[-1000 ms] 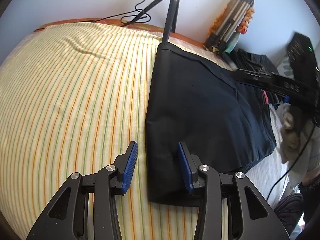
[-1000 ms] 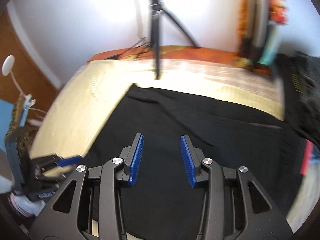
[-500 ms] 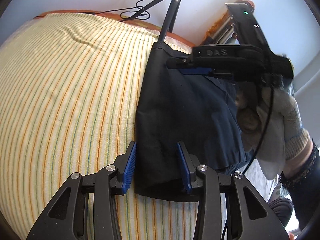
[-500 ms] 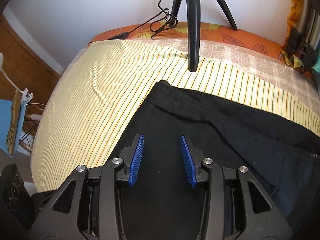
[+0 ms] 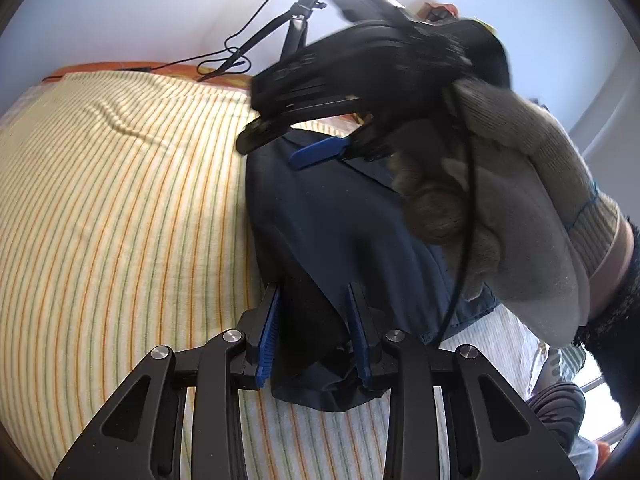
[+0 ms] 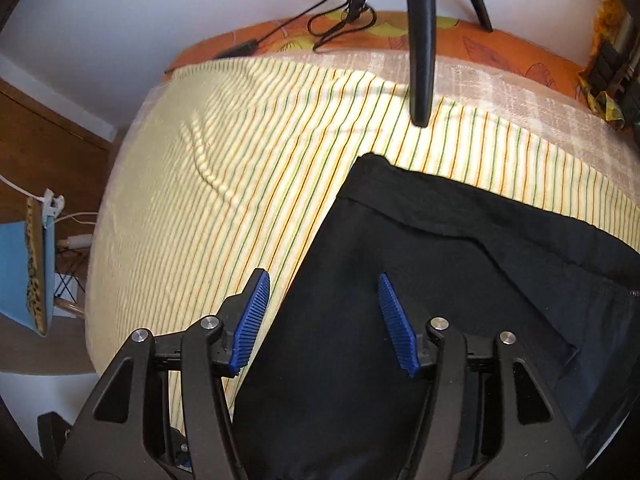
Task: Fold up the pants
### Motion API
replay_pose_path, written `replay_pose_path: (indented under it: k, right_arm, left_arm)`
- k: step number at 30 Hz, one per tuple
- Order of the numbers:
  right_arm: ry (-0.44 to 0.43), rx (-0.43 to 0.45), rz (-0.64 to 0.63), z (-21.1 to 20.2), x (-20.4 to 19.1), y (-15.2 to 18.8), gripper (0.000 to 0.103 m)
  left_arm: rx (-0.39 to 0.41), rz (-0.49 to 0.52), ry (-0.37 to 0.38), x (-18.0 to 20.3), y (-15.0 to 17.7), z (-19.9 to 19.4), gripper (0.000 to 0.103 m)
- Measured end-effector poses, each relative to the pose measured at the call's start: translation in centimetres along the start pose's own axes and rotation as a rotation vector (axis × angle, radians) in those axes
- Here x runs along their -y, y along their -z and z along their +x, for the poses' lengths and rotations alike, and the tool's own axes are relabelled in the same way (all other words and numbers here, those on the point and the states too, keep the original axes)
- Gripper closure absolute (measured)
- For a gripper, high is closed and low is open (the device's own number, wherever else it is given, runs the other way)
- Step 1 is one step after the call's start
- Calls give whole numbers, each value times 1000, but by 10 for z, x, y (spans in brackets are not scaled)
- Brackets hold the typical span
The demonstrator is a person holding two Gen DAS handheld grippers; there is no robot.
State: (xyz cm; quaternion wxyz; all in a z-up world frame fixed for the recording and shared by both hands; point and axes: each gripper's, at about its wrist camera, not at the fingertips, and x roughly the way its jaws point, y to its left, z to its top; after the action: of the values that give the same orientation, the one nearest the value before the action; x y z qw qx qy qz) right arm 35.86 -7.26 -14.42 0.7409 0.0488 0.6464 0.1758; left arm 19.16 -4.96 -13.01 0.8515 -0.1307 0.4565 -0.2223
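Dark folded pants [image 5: 336, 220] lie on a yellow striped bedsheet [image 5: 120, 208]. My left gripper [image 5: 314, 330] is open with the near corner of the pants between its blue pads; the cloth there is bunched and lifted. My right gripper [image 6: 324, 320] is open and hovers over the pants' left edge [image 6: 360, 320], near the far corner. In the left wrist view the right gripper [image 5: 320, 152] and the gloved hand [image 5: 520, 200] holding it hang above the far part of the pants.
A black tripod leg [image 6: 420, 48] stands on the sheet just beyond the pants, with cables [image 6: 340, 12] on the orange mattress edge [image 6: 480, 44]. A wooden wall and a blue item [image 6: 24, 280] lie to the left, off the bed.
My left gripper moved forward onto the pants' near corner, now between its pads. My right gripper moved left and forward toward the far corner and opened wider.
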Motion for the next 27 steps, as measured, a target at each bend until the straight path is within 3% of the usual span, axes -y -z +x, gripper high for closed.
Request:
replay_pose_path:
  k: [10, 12, 14, 15, 17, 20, 24, 27]
  right_arm:
    - [157, -49, -99, 21, -22, 14, 44]
    - [182, -40, -110, 20, -23, 16, 49]
    - [187, -33, -113, 18, -21, 16, 60]
    - [179, -29, -113, 16, -19, 17, 64]
    - [150, -22, -102, 10, -12, 20, 81]
    - [98, 9, -79, -8, 7, 31, 90]
    - [1, 63, -18, -26, 29, 39, 95]
    - [-69, 101, 23, -39, 44, 45, 95]
  left_arm:
    - [-1, 76, 17, 22, 0, 3, 74]
    - [-2, 84, 16, 24, -1, 4, 74]
    - [-4, 89, 22, 26, 0, 2, 74]
    - [-4, 94, 26, 28, 1, 0, 74]
    - [-4, 117, 30, 34, 2, -4, 74]
    - [-14, 141, 37, 38, -1, -6, 74]
    - [-32, 147, 119, 42, -10, -19, 71]
    - [21, 176, 156, 40, -19, -38, 69]
